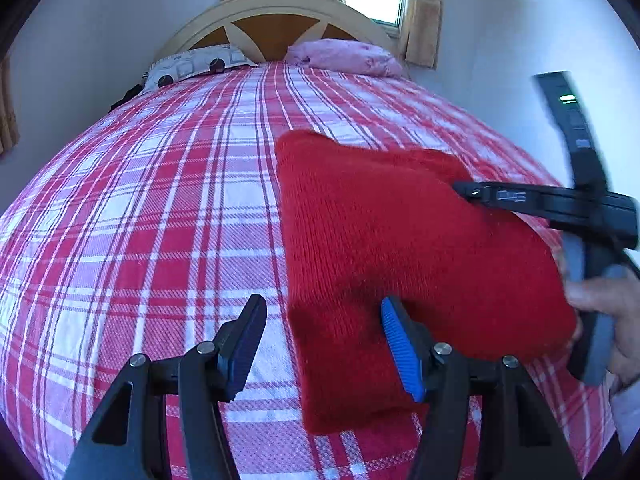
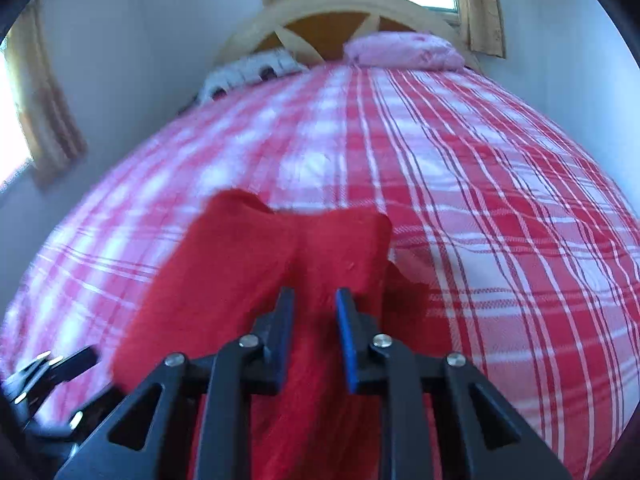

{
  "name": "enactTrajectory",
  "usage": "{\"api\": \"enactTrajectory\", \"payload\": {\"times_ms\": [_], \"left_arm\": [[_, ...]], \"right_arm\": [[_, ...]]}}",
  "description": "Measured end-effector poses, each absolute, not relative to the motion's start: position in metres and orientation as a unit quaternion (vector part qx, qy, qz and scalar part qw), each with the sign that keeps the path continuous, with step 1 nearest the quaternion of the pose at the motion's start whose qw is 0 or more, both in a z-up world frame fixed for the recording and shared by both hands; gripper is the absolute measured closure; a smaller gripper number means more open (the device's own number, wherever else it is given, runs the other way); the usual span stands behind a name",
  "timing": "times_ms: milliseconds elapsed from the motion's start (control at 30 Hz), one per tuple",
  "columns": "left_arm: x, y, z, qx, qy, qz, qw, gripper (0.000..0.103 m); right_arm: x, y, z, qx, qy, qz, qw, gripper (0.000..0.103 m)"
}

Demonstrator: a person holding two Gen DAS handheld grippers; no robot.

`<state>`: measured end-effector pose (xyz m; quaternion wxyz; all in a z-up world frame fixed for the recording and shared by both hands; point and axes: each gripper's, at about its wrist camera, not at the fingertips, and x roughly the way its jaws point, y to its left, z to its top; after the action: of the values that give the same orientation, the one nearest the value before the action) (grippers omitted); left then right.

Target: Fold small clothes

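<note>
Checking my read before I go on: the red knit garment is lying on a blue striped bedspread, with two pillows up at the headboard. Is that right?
Not quite. The bedspread is red, pink and white plaid, not blue striped; the left wrist view shows it clearly. The rest holds: the red knit garment lies on it, and two pillows sit at the headboard, a patterned pillow and a pink pillow.

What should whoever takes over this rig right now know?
Left tool: open, straddling the near left edge of the red knit garment, not gripping.
Right tool: jaws nearly together over the garment's right part; a pinch cannot be confirmed.
Garment: bunched on the plaid bedspread, not a tidy fold.
Left to do: flatten it, finish folding.
</note>
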<state>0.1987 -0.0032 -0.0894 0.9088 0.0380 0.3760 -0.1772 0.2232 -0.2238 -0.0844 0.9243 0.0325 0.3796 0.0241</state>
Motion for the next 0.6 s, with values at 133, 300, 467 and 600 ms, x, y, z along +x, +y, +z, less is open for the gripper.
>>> {"api": "enactTrajectory", "payload": {"times_ms": [133,300,467,600], "left_arm": [[0.197,-0.008,-0.094,0.047,0.381,-0.173,0.907,0.042],[0.199,-0.011,-0.098,0.040,0.390,-0.170,0.904,0.042],[0.198,-0.015,-0.101,0.046,0.389,-0.160,0.906,0.035],[0.199,-0.014,-0.105,0.034,0.396,-0.149,0.906,0.026]], "right_arm": [[0.232,-0.240,-0.099,0.057,0.380,0.012,0.923,0.088],[0.245,-0.242,-0.100,0.055,0.385,-0.003,0.921,0.089],[0.252,-0.244,-0.104,0.054,0.378,-0.009,0.924,0.089],[0.257,-0.246,-0.104,0.056,0.374,-0.021,0.926,0.089]]}}
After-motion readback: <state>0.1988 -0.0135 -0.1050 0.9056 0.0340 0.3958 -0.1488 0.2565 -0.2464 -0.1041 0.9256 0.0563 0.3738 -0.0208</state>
